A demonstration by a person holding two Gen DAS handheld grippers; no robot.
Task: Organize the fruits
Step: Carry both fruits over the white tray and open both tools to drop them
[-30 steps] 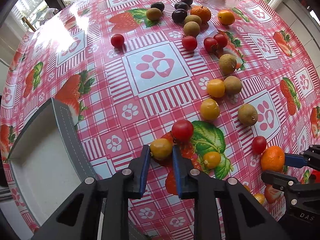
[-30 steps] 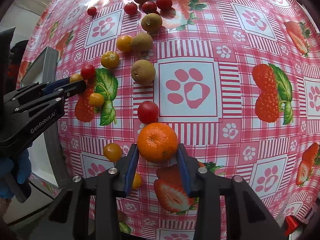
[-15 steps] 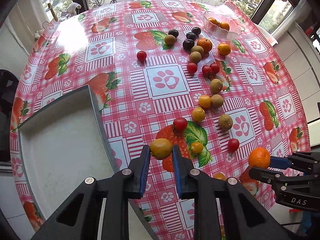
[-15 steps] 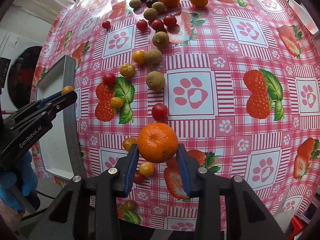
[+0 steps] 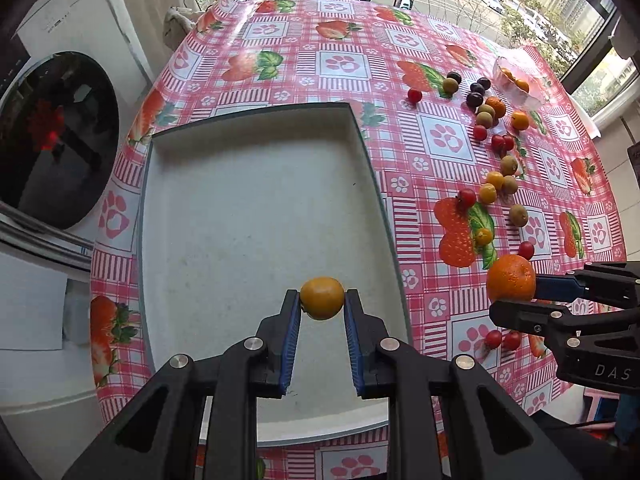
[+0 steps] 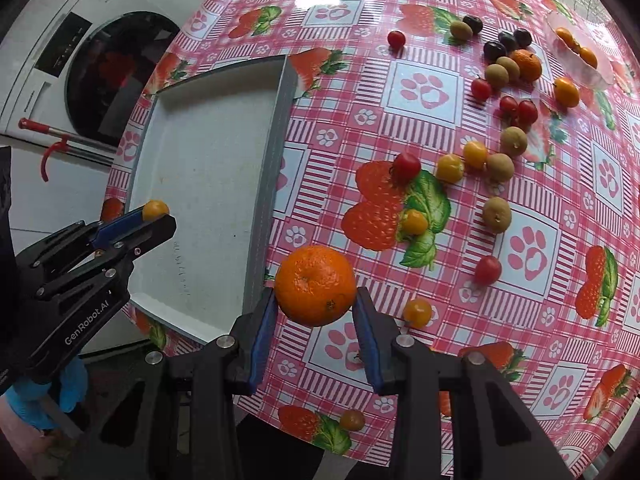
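My left gripper (image 5: 322, 299) is shut on a small yellow-orange tomato (image 5: 322, 298) and holds it above the near part of the grey tray (image 5: 248, 216). It also shows in the right wrist view (image 6: 154, 212), over the tray (image 6: 208, 168). My right gripper (image 6: 316, 300) is shut on a mandarin orange (image 6: 315, 285), held in the air just right of the tray's long edge; the orange also shows in the left wrist view (image 5: 511, 279). Several loose fruits lie on the tablecloth: cherry tomatoes (image 6: 406, 165), yellow tomatoes (image 6: 450, 168), brown longans (image 6: 496, 215), dark plums (image 6: 494, 50).
A glass bowl (image 6: 580, 58) with oranges stands at the far right of the round table. A washing machine (image 6: 100, 80) stands left of the table, beyond the tray. Small tomatoes (image 6: 417, 312) lie near the table's front edge.
Both grippers rose and swung left with their fruits. The left one now holds its tomato over the tray; the right one brought the orange to the tray's edge.
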